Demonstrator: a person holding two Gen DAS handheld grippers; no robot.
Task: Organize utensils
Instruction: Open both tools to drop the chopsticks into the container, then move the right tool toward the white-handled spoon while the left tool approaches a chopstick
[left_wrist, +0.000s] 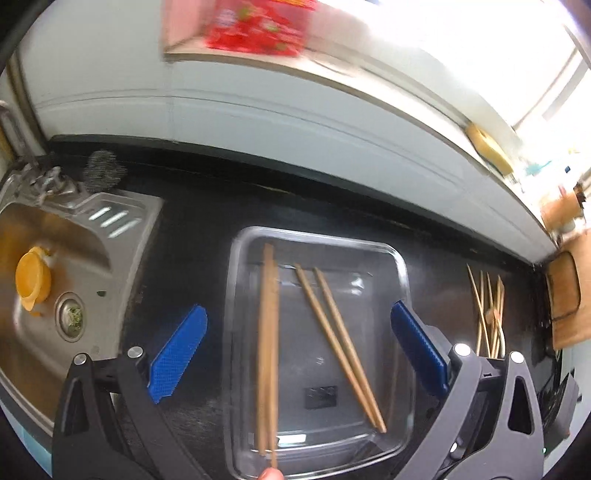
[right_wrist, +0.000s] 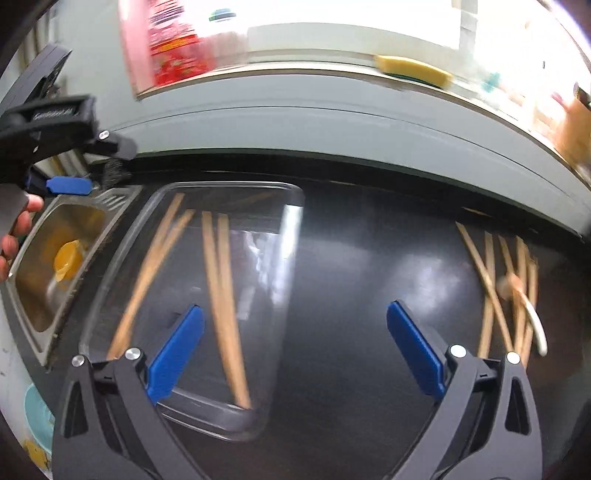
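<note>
Four chopsticks lie in the clear glass tray (left_wrist: 400, 280) as two pairs: one pair (left_wrist: 267, 343) along its left side, the other pair (left_wrist: 341, 347) slanting across the middle. They are plain light wood, long and thin, and tapered to one end. The tray stands on the dark table (left_wrist: 192, 229), just beside the steel sink (left_wrist: 33, 229). Well apart to the right, a loose heap of chopsticks (right_wrist: 506, 291) lies crossed on the table, with something small and pale among them which I cannot name.

The step in hand seems to be the gathering of the chopsticks into the tray — about a half looks done, the heap is not yet moved. The left hand-held gripper (left_wrist: 299, 350) hangs over the tray with its blue fingers wide apart and nothing between them. The right hand-held gripper (right_wrist: 295, 349) is also spread wide and empty, above the bare table between tray and heap.

The next move probably asks the right one to go to the heap and close on a single pair near the middle — difficult, because the sticks cross each other and may roll.
</note>
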